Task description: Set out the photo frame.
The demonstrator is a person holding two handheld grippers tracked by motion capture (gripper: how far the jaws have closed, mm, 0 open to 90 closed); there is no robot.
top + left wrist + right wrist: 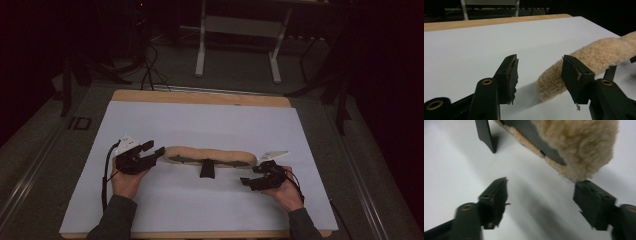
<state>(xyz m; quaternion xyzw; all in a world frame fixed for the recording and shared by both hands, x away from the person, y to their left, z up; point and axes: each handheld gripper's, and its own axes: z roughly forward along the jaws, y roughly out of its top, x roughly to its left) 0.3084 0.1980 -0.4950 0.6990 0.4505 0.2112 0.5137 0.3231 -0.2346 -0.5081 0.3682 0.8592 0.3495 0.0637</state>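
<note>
With both jaws spread, I keep my left gripper (151,149) square on the fleece roll's (210,156) left end, my right gripper (251,178) near its right.

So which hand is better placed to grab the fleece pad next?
Left, probably. The left gripper has its open jaws around the end of the fleece pad; the right gripper, also open, sits just short of the other end.

Tan fleece pad (210,154) — dark, perhaps black, strap (207,169) — white sheet (200,125)
</note>
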